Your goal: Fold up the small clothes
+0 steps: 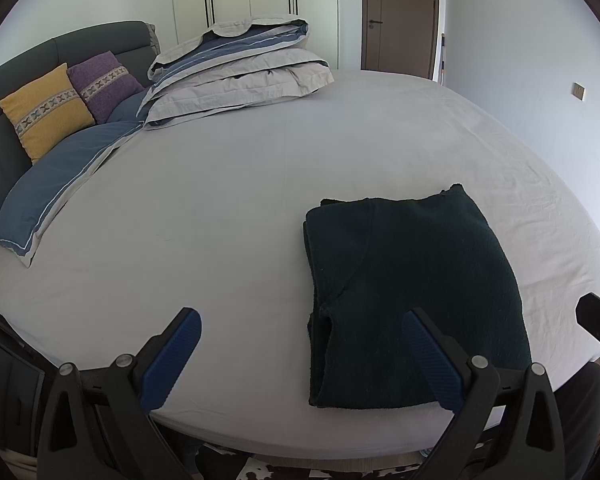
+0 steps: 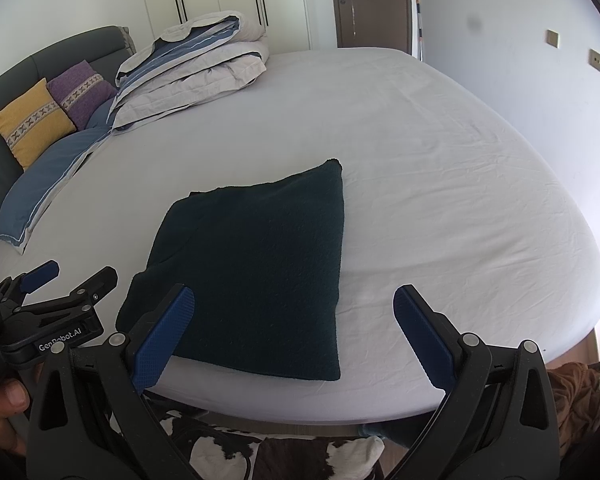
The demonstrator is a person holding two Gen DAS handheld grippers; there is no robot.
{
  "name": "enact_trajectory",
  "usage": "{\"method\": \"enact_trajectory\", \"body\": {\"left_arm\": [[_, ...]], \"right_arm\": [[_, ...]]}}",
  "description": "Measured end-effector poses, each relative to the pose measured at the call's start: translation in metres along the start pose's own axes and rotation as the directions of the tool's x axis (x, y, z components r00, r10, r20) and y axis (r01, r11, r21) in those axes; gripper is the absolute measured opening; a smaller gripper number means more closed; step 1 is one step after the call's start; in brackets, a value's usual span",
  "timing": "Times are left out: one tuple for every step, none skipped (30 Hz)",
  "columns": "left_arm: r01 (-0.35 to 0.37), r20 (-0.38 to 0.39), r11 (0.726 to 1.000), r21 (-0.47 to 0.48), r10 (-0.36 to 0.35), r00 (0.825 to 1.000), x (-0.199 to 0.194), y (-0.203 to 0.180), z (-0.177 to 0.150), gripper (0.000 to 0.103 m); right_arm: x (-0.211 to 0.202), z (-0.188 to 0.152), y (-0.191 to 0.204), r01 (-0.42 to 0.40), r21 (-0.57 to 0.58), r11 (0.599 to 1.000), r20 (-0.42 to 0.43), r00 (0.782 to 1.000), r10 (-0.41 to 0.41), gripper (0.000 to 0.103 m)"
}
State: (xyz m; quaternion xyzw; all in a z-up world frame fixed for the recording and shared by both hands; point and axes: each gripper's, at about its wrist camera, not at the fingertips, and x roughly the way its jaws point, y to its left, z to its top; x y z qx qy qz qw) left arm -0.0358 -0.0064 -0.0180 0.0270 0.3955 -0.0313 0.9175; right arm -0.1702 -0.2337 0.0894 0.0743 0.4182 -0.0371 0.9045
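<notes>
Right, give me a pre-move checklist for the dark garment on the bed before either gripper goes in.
1. left gripper open and holding nothing: ok.
2. right gripper open and holding nothing: ok.
3. dark garment lying flat in a folded rectangle: ok.
4. Garment fully on the bed sheet, near the front edge: ok.
5. folded duvet and pillows well apart from it: ok.
6. Layers underneath lying even: cannot tell.

The sweater is dark, nubbly matt knit on the bed, whose pale cotton sheet looks smooth and faintly creased. Both grippers' fingers carry blue ribbed rubbery pads on matt black plastic. The headboard is soft grey upholstery.
</notes>
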Motion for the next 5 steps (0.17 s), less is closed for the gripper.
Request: {"method": "enact_trajectory", "body": {"left_arm": [[0.000, 0.002, 1.000, 0.000, 0.000, 1.000, -0.0001, 0.0000, 0.0001, 0.103], [-0.002, 0.007, 1.000, 0.001, 0.002, 1.000, -0.0008, -0.0005, -0.0004, 0.103], [-0.002, 0.008, 1.000, 0.003, 0.002, 1.000, -0.0006, -0.0003, -0.0007, 0.103], [-0.001, 0.007, 1.000, 0.004, 0.001, 1.000, -0.0005, -0.0006, -0.0011, 0.103], [0.002, 0.005, 1.000, 0.002, -0.002, 1.000, 0.0004, 0.0000, -0.0014, 0.103]], "right_arm": [[0.0010, 0.0005, -0.0008, -0.001, -0.002, 1.000, -0.001, 1.000, 0.001, 0.101], [0.0009, 0.0005, -0.0007, -0.002, -0.002, 1.000, 0.000, 1.000, 0.002, 0.101], [0.0012, -0.0005, -0.0002, -0.002, -0.001, 1.000, 0.000, 1.000, 0.002, 0.101], [0.0008, 0.0003, -0.0004, -0.001, -0.001, 1.000, 0.000, 1.000, 0.001, 0.101], [0.0008, 0.0004, -0.0005, -0.001, -0.001, 1.000, 0.000, 1.000, 0.001, 0.101]]}}
